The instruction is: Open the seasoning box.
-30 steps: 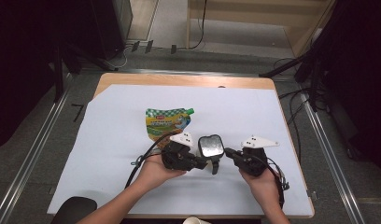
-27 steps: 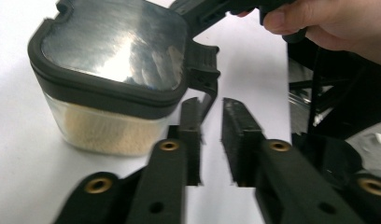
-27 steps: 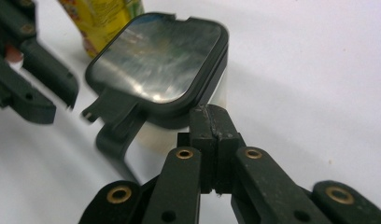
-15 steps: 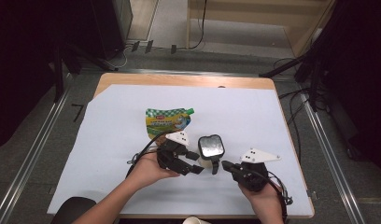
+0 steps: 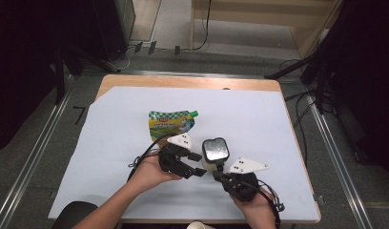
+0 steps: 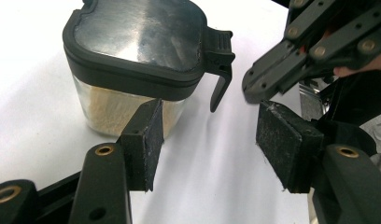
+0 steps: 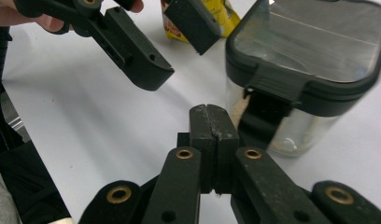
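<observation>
left fingers (image 6: pixel 146 135) just opened beside jar (image 6: pixel 132 60), nothing between, right fingers (image 7: pixel 213 135) clenched empty

One clear square jar with a black clip lid (image 5: pixel 215 151), one green-and-yellow spouted pouch (image 5: pixel 171 122) just beyond the jar, two black tongs.

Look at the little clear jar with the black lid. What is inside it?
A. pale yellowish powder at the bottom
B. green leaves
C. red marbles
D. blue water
A: in the left gripper view, the small clear jar with the black lid has pale yellowish powder behind its glass wall.
</observation>
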